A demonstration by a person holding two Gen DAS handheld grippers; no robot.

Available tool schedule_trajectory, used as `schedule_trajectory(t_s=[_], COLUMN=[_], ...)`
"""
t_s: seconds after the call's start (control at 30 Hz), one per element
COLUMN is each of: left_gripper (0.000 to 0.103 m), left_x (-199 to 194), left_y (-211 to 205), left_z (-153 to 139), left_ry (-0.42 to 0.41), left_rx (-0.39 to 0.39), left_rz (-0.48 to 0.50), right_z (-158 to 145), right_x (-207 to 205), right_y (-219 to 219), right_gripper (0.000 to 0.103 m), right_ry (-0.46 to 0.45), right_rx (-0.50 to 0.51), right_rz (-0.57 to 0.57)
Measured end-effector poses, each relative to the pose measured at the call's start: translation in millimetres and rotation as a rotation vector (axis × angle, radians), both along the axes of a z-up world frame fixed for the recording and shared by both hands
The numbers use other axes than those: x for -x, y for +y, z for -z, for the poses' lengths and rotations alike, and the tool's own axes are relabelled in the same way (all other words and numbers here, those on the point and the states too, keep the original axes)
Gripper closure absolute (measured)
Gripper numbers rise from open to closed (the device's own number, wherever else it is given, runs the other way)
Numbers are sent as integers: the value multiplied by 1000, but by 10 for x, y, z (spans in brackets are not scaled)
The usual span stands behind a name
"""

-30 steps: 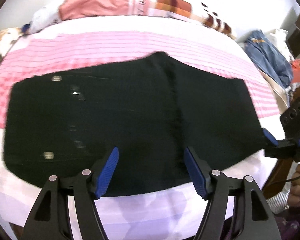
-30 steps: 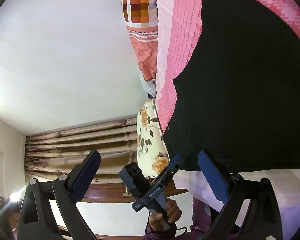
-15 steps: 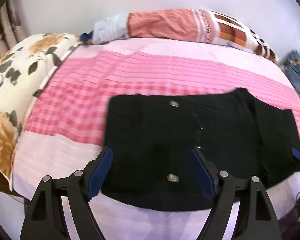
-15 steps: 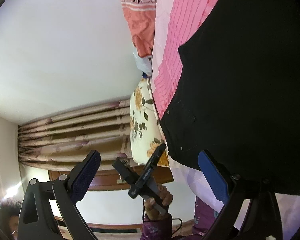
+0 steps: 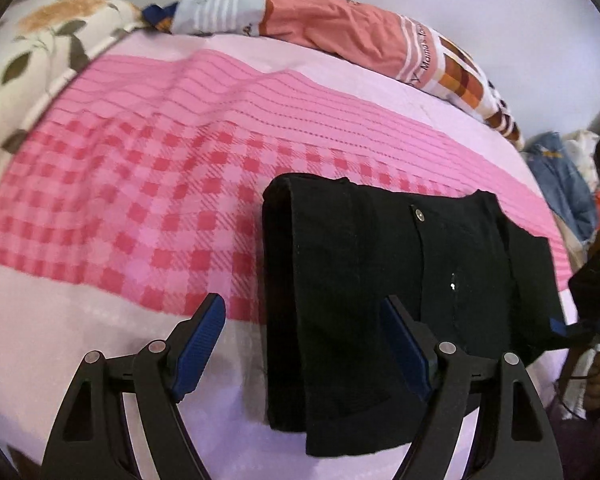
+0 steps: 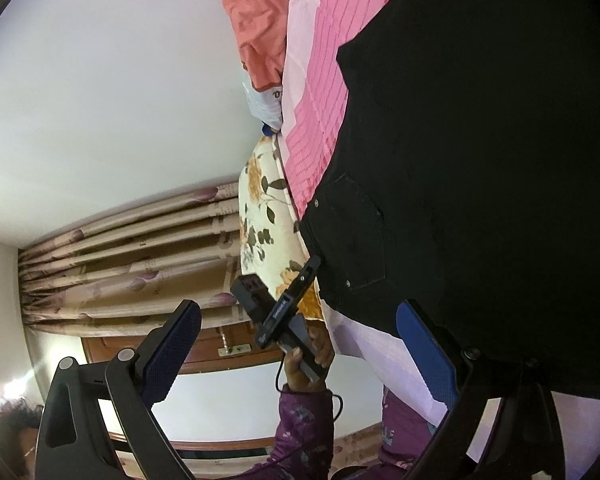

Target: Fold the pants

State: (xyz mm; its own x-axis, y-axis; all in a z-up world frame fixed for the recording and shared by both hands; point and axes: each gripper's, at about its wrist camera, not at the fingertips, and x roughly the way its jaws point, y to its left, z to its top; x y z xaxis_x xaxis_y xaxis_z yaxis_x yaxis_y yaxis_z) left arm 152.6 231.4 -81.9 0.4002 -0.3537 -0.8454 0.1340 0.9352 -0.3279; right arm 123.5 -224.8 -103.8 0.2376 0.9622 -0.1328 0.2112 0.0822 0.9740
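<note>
The black pants (image 5: 380, 300) lie folded on the bed (image 5: 100, 320), across its pink checked sheet (image 5: 148, 208) and the pale strip at the near edge; a second ago the left wrist view showed them as a broad flat panel filling most of the frame, and now that view sits further left, so the rounded folded edge of the pants lies between the fingers and bare sheet fills the left half. The left gripper (image 5: 304, 344) hovers with its blue-padded fingers (image 5: 200, 344) wide apart and nothing between them, the same gap as a second ago; the right pad overlaps the dark cloth in the view, though I cannot tell whether it touches. The right gripper (image 6: 300, 360) is likewise spread wide and holds nothing; its view is rolled sideways, and the pants have come closer, a back pocket (image 6: 352, 232) with rivets now plain. In that view the left gripper's tip sits nearer the waistband corner than before, the left hand (image 6: 308, 356) gripping its handle. The flowered pillow (image 5: 48, 40) and the orange patterned one (image 5: 340, 40) lie along the far edge of the bed.
</note>
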Motion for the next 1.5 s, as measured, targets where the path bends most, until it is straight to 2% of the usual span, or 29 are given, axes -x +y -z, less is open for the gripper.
schedule_trajectory(t_s=[0.17, 0.33, 0.5, 0.53, 0.6, 0.63, 0.77, 0.87, 1.13, 1.5], left_gripper=[24, 24, 24, 25, 34, 35, 44, 48, 55, 58], left_x=[-147, -218, -289, -281, -224, -198, -141, -74, -26, 15], left_y=[16, -189, -272, -290, -393, -435, -503, -565, -679, -681], left_z=[163, 168, 184, 187, 174, 161, 131, 102, 42, -17], left_ry=[69, 80, 75, 63, 19, 0, -46, -88, -117, -120], left_rx=[140, 78, 117, 97, -3, -38, -89, -147, -242, -268], left_rz=[81, 175, 280, 290, 322, 330, 314, 296, 231, 206], right_z=[16, 51, 48, 52, 60, 63, 69, 57, 54, 81], right_x=[-16, -30, -38, -42, -47, -51, -65, -81, -104, -119], right_y=[74, 109, 212, 233, 257, 268, 308, 364, 512, 603], right_gripper=[6, 5, 5, 5, 5, 5, 5, 5, 5, 5], right_ry=[16, 35, 40, 42, 49, 52, 62, 61, 59, 58], right_rx=[17, 29, 46, 48, 53, 56, 70, 80, 88, 84], right_rz=[-7, -1, -22, -25, -26, -26, -28, -37, -61, -78])
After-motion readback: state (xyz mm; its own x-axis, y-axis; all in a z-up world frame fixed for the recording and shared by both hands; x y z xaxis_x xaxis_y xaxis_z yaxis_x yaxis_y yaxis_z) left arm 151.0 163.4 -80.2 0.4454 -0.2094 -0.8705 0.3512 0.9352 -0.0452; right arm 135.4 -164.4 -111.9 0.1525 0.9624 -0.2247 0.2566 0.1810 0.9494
